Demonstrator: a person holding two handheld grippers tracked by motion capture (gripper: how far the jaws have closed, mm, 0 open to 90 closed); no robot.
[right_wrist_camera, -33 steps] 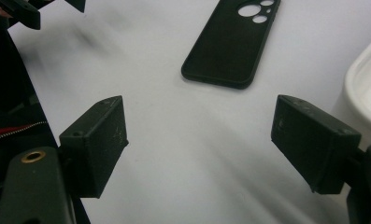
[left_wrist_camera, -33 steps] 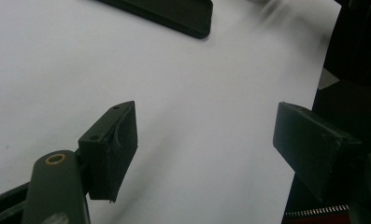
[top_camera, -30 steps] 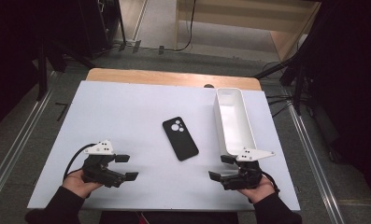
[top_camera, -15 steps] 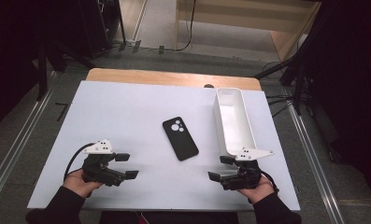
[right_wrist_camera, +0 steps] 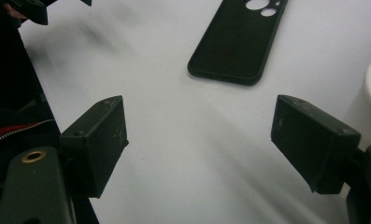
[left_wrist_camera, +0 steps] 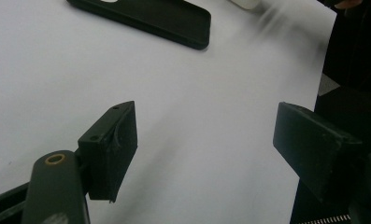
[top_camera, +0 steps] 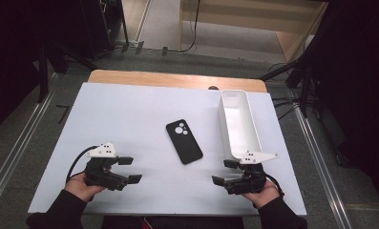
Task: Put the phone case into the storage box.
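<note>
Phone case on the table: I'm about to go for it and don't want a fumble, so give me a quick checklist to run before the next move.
1. Phone case lies flat on the white table, free of other things: ok.
2. Left gripper jaws apart, nothing between them: ok.
3. Right gripper jaws apart, nothing between them: ok.
4. Bare table between each gripper and the case: ok.
5. White bin stands apart from the case, open side up: ok.
6. Bin is empty: cannot tell, since the right gripper's plate covers its near end.
</note>
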